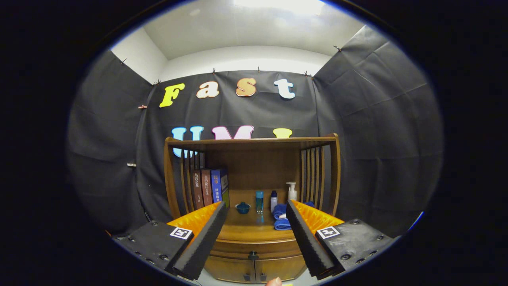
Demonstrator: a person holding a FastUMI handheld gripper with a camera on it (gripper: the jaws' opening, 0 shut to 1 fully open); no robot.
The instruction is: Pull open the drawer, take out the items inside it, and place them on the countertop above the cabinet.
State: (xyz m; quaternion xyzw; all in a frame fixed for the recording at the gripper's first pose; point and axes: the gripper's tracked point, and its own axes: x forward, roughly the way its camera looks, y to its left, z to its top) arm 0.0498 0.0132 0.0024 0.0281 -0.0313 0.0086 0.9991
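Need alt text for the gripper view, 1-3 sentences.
The open gripper faces a wooden cabinet whose drawer is closed, its dark knob between the fingers and untouched. On the countertop beyond stand books, a blue bowl, three bottles and a folded blue towel.

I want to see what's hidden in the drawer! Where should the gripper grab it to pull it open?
Grab the small dark knob at the middle of the drawer front. It sticks out toward the open gripper, so come straight from the front, one finger on each side, and pull back.
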